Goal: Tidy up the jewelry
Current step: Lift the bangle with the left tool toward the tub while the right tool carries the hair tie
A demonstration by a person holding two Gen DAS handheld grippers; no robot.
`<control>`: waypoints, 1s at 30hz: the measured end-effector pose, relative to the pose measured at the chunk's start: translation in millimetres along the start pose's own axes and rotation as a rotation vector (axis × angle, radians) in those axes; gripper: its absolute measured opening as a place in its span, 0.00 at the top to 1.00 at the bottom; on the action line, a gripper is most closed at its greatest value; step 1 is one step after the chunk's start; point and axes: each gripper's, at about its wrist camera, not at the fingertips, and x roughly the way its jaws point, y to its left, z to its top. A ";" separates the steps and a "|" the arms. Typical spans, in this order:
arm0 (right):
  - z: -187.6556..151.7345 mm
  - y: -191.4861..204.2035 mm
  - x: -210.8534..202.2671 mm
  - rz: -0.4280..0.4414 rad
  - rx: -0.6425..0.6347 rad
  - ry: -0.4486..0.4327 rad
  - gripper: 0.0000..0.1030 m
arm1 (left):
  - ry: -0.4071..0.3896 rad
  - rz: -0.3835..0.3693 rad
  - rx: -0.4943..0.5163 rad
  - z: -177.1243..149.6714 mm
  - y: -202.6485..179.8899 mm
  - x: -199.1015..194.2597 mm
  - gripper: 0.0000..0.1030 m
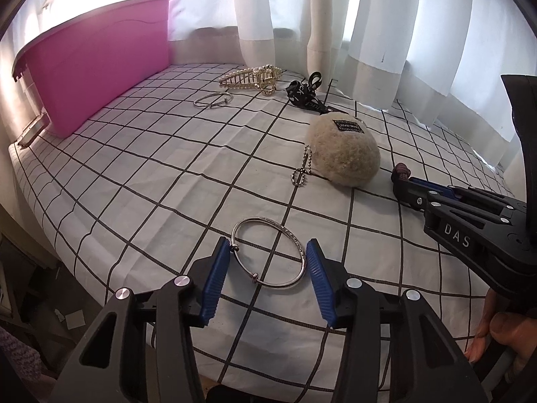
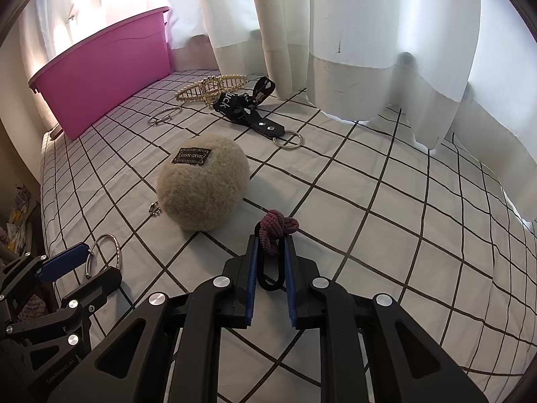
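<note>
A silver bangle (image 1: 268,255) lies on the checked cloth (image 1: 151,174). My left gripper (image 1: 268,255) straddles it, and both blue pads (image 1: 216,268) touch its outer rim, so it is shut on the bangle. The right wrist view shows the same bangle (image 2: 107,252) in the left gripper (image 2: 102,260) at the lower left. My right gripper (image 2: 272,240) is shut on a maroon hair tie (image 2: 278,226), whose black loop hangs back between the fingers. Seen from the left wrist, the right gripper (image 1: 402,184) rests low over the cloth at the right with the hair tie (image 1: 401,169) at its tip.
A pink tub (image 1: 100,60) stands at the back left. Before the white curtains (image 1: 335,16) lie a gold pearl hair claw (image 1: 255,77), a small silver bangle (image 1: 213,99) and a black strap (image 2: 241,104). A beige fluffy pom-pom (image 2: 201,184) sits mid-cloth. The cloth edge drops off left.
</note>
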 end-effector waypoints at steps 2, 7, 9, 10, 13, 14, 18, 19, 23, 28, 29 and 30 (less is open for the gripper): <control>0.1 1.0 -0.6 0.000 -0.006 -0.004 0.86 | -0.012 0.002 -0.001 1.7 1.0 -2.7 0.56; 0.7 1.6 -5.1 0.004 -0.004 -0.008 0.86 | -0.038 0.005 0.001 9.2 3.6 -11.0 0.56; 2.5 2.3 -9.2 0.007 -0.005 -0.013 0.86 | -0.048 0.007 -0.004 13.8 5.8 -14.9 0.55; 3.9 2.7 -12.0 0.008 -0.007 -0.015 0.86 | -0.055 0.009 -0.004 16.8 7.2 -17.3 0.55; 10.0 3.6 -22.4 0.011 -0.009 -0.026 0.86 | -0.073 0.016 -0.009 26.6 11.3 -25.5 0.55; 13.2 3.6 -26.6 0.016 -0.008 -0.029 0.86 | -0.078 0.018 -0.013 30.5 13.0 -28.8 0.55; 27.9 7.7 -45.2 0.033 -0.014 -0.055 0.86 | -0.105 0.033 -0.023 48.8 20.3 -45.6 0.55; 32.4 9.4 -50.4 0.038 -0.016 -0.062 0.86 | -0.115 0.040 -0.026 54.1 22.1 -51.1 0.55; 55.3 19.7 -72.5 0.064 -0.045 -0.102 0.86 | -0.170 0.072 -0.035 79.2 32.4 -77.8 0.55; 92.0 37.7 -96.2 0.096 -0.095 -0.152 0.86 | -0.246 0.107 -0.062 112.4 55.5 -107.5 0.55; 100.0 42.6 -99.1 0.105 -0.103 -0.161 0.86 | -0.260 0.112 -0.069 119.7 61.7 -112.9 0.55; 108.4 47.8 -102.0 0.114 -0.111 -0.171 0.86 | -0.273 0.118 -0.075 126.8 68.2 -117.4 0.55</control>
